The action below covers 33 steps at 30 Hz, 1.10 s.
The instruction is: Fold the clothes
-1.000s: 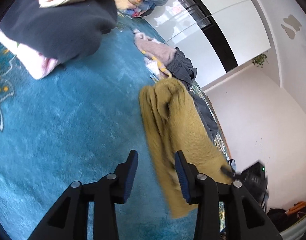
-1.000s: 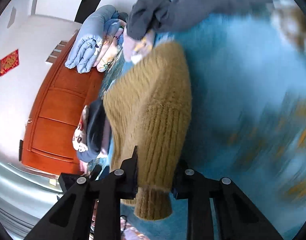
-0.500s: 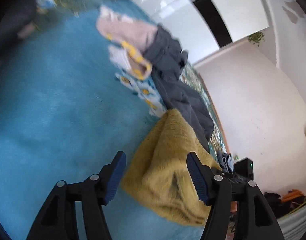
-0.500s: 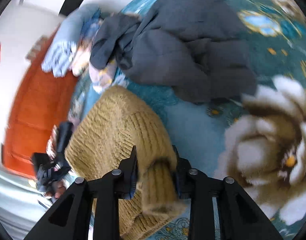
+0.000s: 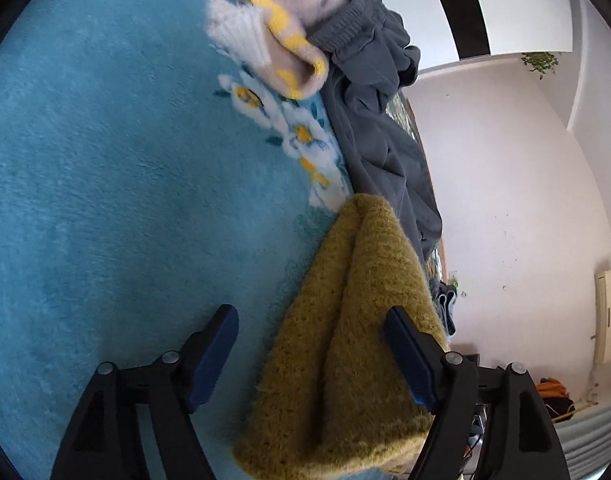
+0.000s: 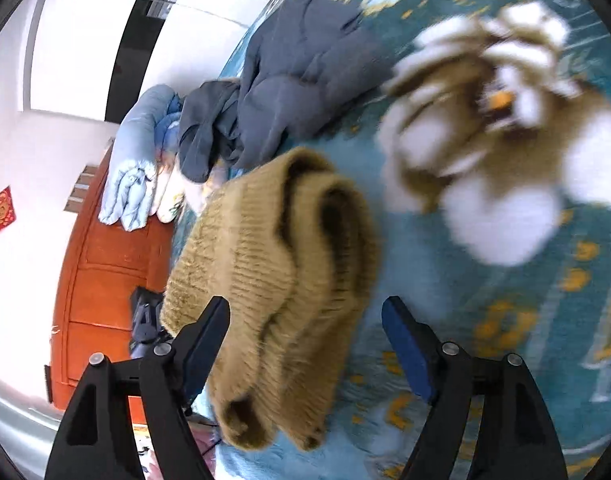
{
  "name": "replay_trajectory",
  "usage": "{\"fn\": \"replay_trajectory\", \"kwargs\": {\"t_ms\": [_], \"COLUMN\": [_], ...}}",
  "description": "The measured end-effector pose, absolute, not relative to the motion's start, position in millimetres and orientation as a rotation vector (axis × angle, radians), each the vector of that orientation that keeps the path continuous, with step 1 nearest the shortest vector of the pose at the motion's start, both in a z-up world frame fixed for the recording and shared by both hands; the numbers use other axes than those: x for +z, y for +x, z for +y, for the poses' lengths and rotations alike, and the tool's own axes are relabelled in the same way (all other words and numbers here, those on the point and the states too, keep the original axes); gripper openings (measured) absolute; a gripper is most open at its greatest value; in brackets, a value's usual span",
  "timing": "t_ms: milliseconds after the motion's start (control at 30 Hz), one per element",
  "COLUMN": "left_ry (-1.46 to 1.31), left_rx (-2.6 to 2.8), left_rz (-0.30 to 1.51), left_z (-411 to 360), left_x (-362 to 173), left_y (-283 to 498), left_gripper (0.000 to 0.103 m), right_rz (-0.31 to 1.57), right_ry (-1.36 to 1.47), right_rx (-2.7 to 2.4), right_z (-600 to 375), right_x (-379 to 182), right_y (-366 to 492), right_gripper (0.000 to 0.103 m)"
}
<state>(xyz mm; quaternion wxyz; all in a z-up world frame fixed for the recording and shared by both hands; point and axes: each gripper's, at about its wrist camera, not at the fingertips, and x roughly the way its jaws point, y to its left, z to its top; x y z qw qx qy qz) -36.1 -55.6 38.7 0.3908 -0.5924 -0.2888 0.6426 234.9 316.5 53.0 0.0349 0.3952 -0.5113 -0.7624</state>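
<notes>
A mustard-yellow knit sweater lies folded in a bundle on the blue floral carpet. My left gripper is open, its jaws wide apart on either side of the sweater's near end. In the right wrist view the same sweater lies between the open jaws of my right gripper. Neither gripper holds it.
A grey garment lies crumpled beyond the sweater, also in the right wrist view. A pink and yellow knit lies next to it. Light blue folded bedding sits by an orange wooden cabinet. A pink wall stands at right.
My right gripper was shut on the sweater and has opened, letting it go. My left gripper has opened wider. The sweater has come down onto the carpet in a folded bundle.
</notes>
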Motion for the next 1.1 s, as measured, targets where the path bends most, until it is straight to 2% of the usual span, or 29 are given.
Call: {"fn": "replay_trajectory", "kwargs": {"t_ms": [333,400,567,767,800,833,900,967,1033,1100], "left_ry": [-1.455,-1.462,-1.545,-1.540,-1.539,-1.538,-1.536,-1.523,-1.491,-1.448], "left_rx": [1.477,1.481,1.589,1.626,1.632,1.639,1.651,1.680,1.717,1.741], "left_rz": [-0.840,-0.780,-0.430,-0.437,-0.438,-0.439,-0.442,-0.446,-0.453,-0.477], "left_z": [-44,-33,-6,-4,-4,-4,-4,-7,-14,-26], "left_x": [39,44,50,51,51,51,52,56,66,77], "left_y": [-49,-48,-40,-32,-31,-29,-27,-21,-10,5], "left_gripper": [0.087,0.088,0.088,0.086,0.078,0.061,0.051,0.041,0.035,0.033], "right_rz": [-1.572,-1.565,-1.516,-1.500,-1.500,-1.499,-1.497,-1.495,-1.499,-1.541], "right_ry": [1.166,1.152,1.148,1.137,1.136,1.135,1.136,1.144,1.161,1.153], "right_rx": [-2.407,-2.412,-2.433,-2.430,-2.431,-2.436,-2.448,-2.463,-2.455,-2.405], "right_z": [304,304,301,301,301,300,300,299,300,304], "right_x": [49,49,51,51,51,51,52,53,50,46], "right_y": [222,225,225,229,227,226,225,224,223,222], "right_gripper": [0.081,0.081,0.081,0.080,0.081,0.081,0.080,0.074,0.048,0.042]}}
